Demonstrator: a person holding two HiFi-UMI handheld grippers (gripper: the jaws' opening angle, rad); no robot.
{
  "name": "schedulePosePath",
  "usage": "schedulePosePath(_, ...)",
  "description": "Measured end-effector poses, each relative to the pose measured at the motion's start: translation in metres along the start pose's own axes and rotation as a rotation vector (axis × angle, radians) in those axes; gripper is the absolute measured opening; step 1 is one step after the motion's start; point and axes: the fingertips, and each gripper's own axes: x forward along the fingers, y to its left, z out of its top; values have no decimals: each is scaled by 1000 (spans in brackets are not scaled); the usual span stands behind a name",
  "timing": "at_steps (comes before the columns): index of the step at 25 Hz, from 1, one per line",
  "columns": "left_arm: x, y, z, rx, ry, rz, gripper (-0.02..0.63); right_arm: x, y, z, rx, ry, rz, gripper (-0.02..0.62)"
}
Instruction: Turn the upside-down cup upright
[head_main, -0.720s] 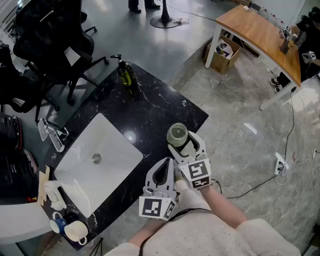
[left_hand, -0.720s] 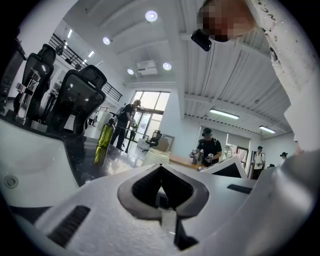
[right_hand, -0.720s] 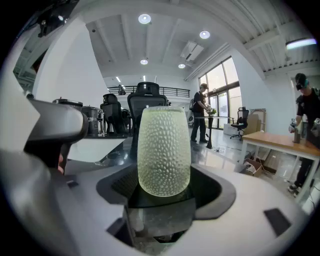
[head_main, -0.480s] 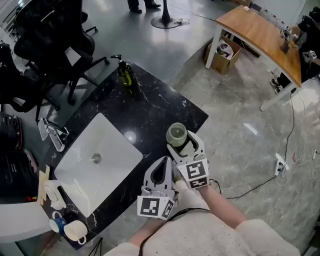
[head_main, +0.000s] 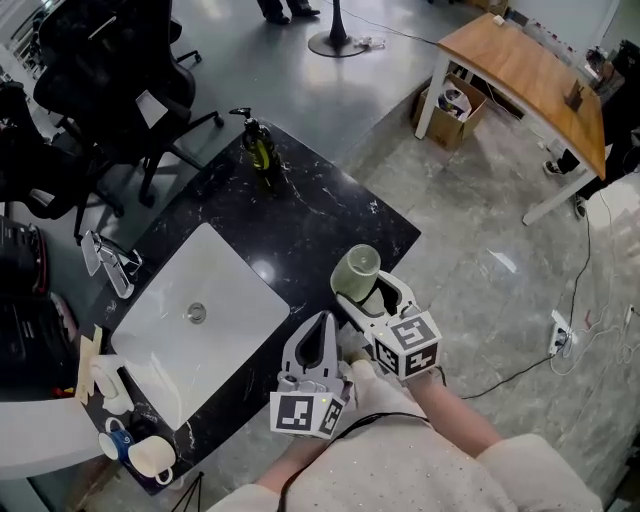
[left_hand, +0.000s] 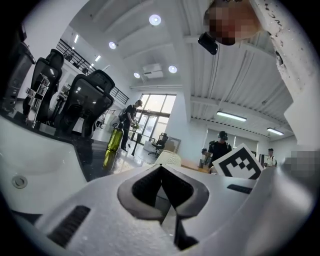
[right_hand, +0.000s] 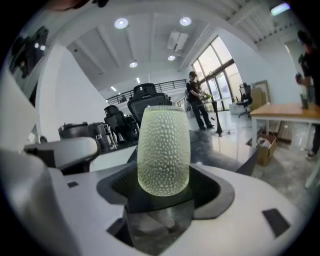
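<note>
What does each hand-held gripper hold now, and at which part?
The right hand-held gripper grips the green dimpled cup by its side wall, near the lower end. The left hand-held gripper is shut and holds nothing.

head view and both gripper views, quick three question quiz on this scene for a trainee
1. True or false: the left gripper has its jaws together with nothing between them.
2. The green pump bottle stands: A) in the sink, B) on the black counter near its far corner, C) on the wooden desk.
3. Which gripper grips the pebbled glass cup?

Key: 1 true. 2 B. 3 the right gripper.
</note>
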Motion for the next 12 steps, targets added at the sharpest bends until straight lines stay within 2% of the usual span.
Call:
schedulePosePath(4, -6, 12, 6, -13, -7, 34, 6, -3, 20, -1, 283, 48, 148, 316)
schedulePosePath(9, -18, 48, 19, 21, 4, 145, 5, -2, 44, 2, 575, 88, 316, 316)
schedulePosePath(12, -20, 58, 26, 41, -1, 173, 5, -4, 56, 6, 781, 90, 410, 316)
